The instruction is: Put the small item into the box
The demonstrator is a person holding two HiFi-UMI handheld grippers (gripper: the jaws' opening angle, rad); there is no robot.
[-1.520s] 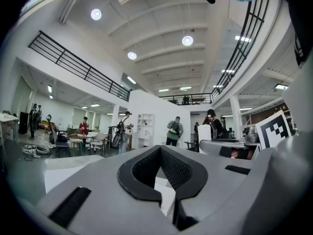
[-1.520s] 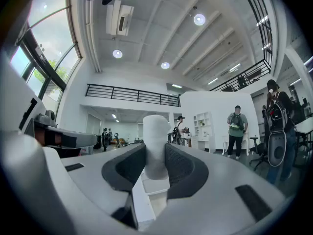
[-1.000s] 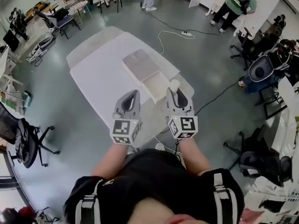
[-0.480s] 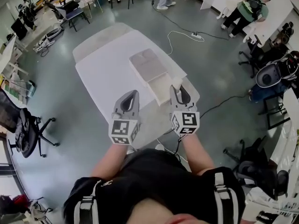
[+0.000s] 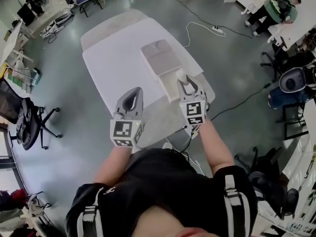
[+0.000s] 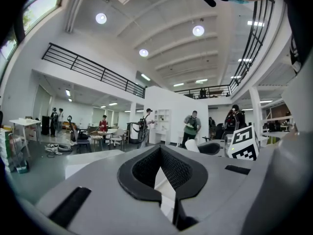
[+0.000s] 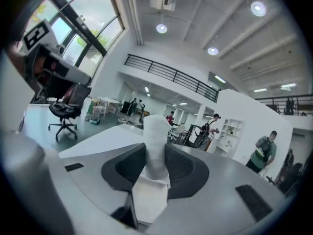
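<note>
A flat white box stands on the white table (image 5: pixel 111 65), its lid part (image 5: pixel 159 58) at the far end and its open tray (image 5: pixel 169 89) at the near end. My right gripper (image 5: pixel 185 81) is shut on the small white item (image 5: pixel 181 74), a pale upright roll, and holds it at the tray's right edge. In the right gripper view the item (image 7: pixel 156 131) stands between the dark pads (image 7: pixel 122 168) of that gripper (image 7: pixel 155 151). My left gripper (image 5: pixel 136 91) hangs left of the tray, nearer to me, shut and empty. In its own view the left gripper (image 6: pixel 160 152) holds nothing.
A white cable with a power strip (image 5: pixel 217 29) lies on the floor beyond the table. Office chairs (image 5: pixel 27 127) stand at the left, more chairs and a seated person (image 5: pixel 279 6) at the right. The table's near corner is close to my legs.
The right gripper has carried the item a little forward to the tray's right edge. The left gripper has fallen slightly back towards me. The head view has shifted.
</note>
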